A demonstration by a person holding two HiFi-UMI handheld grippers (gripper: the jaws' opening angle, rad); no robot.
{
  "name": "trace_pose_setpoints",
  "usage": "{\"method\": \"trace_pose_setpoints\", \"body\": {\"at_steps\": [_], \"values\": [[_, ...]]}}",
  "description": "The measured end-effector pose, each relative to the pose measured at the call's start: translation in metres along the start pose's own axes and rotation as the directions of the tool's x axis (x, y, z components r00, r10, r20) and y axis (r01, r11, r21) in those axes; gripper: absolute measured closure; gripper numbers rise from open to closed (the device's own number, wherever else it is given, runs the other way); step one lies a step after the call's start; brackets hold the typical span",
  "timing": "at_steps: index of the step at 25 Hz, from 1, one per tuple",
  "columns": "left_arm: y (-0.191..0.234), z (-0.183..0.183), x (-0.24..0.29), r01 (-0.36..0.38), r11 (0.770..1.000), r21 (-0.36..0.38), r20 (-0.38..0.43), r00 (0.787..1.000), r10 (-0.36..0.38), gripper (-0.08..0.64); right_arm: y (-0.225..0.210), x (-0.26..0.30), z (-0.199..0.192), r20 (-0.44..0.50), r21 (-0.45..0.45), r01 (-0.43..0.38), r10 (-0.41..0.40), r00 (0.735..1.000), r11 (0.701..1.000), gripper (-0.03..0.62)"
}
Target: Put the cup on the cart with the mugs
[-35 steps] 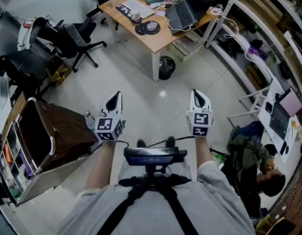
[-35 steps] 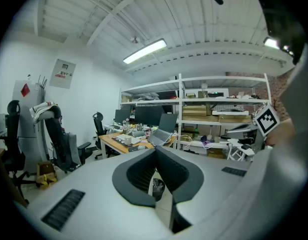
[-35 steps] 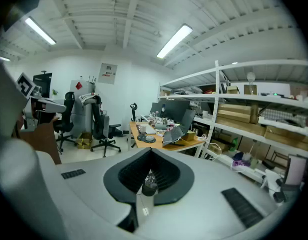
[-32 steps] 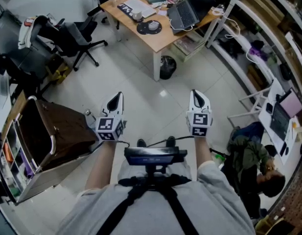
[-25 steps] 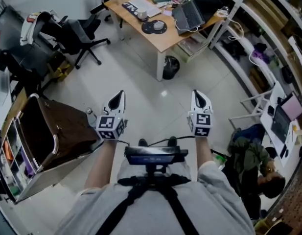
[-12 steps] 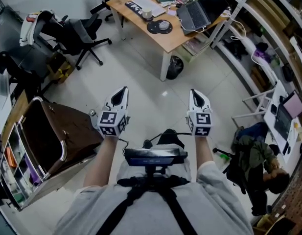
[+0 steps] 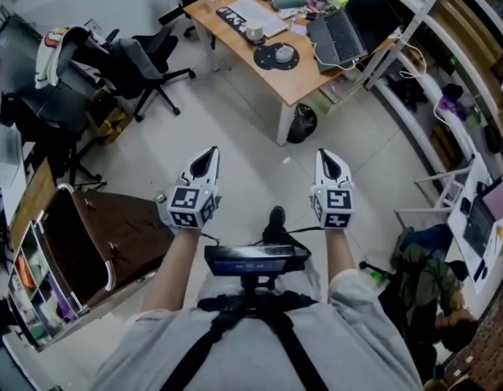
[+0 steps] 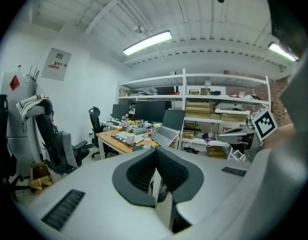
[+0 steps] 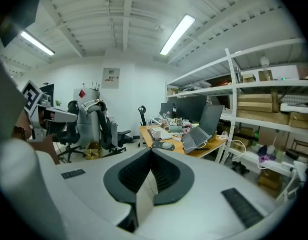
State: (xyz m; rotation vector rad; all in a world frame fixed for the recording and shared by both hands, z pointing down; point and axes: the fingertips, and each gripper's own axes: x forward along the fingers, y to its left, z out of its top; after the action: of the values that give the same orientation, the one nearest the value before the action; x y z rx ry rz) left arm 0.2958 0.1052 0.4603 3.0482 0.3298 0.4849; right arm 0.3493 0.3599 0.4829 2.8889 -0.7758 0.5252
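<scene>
Cup (image 7: 253, 32), a white one, is in neither gripper; it stands far ahead on the wooden desk (image 7: 306, 81). Nearest to the camera, the two forearms of the person reach forward over the pale floor (image 7: 243, 141). The left gripper (image 7: 207, 155) has its jaws pressed together with nothing between them; its own view shows the dark pads meeting in one line. The right gripper (image 7: 327, 155) is clenched in the same way and is also empty. Both are held side by side, apart from each other, and point toward the desk. Just to the left of the left gripper stands the cart (image 7: 137, 235), with a brown top and a metal rail; I cannot tell if mugs are on it. Further ahead, a black bin (image 7: 302, 123) stands on the floor beside the desk leg. On the desk, the cup is between a dark keyboard (image 7: 232, 16) and a round black pad (image 7: 277, 55), and an open laptop (image 7: 339, 37) lies to the right of them. A black office chair (image 7: 145, 55) stands on the left of the desk.
</scene>
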Motion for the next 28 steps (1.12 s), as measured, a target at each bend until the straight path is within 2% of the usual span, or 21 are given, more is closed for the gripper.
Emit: {"method": "trace_pose_setpoints", "body": {"at_steps": [10,16,28], "values": [[0.018,0.037,0.083,-0.055,0.998,-0.029,0.015,0.998,0.056,0.557,-0.041,0.084,0.039,0.029,-0.006,-0.073,0.074,0.997,0.997,0.591],[0.033,0.056,0.118,-0.065,0.998,-0.021,-0.001,0.998,0.065,0.557,-0.047,0.120,0.050,0.016,-0.006,-0.095,0.096,0.995,0.995,0.591],[0.105,0.077,0.216,0.031,0.999,-0.019,-0.024,0.999,-0.031,0.557,-0.034,0.234,0.092,-0.010,-0.047,-0.070,0.069,0.998,0.996,0.591]]}}
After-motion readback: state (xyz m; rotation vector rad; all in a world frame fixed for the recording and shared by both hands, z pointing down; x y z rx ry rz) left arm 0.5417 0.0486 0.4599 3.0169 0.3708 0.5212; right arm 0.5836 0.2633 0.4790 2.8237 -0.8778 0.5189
